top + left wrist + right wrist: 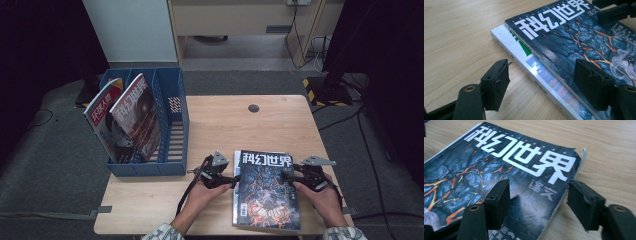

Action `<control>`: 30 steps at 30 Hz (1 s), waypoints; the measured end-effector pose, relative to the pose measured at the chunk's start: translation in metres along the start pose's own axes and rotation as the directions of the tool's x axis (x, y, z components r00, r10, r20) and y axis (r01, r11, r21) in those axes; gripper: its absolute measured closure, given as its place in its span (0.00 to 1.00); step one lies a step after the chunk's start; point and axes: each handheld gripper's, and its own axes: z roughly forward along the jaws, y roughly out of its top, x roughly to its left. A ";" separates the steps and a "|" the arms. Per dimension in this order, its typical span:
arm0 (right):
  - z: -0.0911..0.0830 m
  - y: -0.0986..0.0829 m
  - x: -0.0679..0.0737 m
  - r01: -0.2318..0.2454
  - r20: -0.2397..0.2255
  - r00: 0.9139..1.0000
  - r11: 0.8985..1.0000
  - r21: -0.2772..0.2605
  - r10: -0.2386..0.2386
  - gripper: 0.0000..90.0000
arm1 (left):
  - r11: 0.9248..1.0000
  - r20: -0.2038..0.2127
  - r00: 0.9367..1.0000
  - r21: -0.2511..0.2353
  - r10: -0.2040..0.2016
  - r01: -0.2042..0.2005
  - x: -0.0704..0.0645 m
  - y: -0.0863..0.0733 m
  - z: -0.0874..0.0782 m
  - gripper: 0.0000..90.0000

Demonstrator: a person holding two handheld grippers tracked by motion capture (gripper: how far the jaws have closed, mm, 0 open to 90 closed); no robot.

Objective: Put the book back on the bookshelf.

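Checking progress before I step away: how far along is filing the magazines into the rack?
Two magazines already stand in the blue file rack. In hand: left gripper and right gripper, both open, straddle the dark magazine. That one and the white magazine beneath remain to file.

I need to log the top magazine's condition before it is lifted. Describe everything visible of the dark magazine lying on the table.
The dark magazine lies flat, cover up, near the table's front edge, on top of a white-edged magazine that juts out at its spine side. Its glossy cover shows blue-black cracked rock with orange veins and large white Chinese title characters. One top corner is worn and curled. The left gripper straddles its spine edge and the right gripper its opposite edge, both open.
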 end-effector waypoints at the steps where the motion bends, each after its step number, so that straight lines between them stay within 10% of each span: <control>1: 0.000 0.000 0.001 0.016 0.000 1.000 1.000 -0.001 -0.016 0.37 | 1.000 -0.001 1.000 0.006 0.001 -0.001 0.000 0.000 0.001 0.31; 11: 0.001 0.008 0.014 0.111 -0.035 0.993 0.992 -0.064 -0.113 0.36 | 0.998 0.001 1.000 0.051 0.021 -0.021 -0.002 -0.006 0.008 0.29; 30: 0.017 0.009 0.019 0.156 -0.043 0.987 0.988 -0.023 -0.157 0.31 | 0.998 0.056 0.998 0.048 -0.031 0.029 0.004 -0.009 0.012 0.27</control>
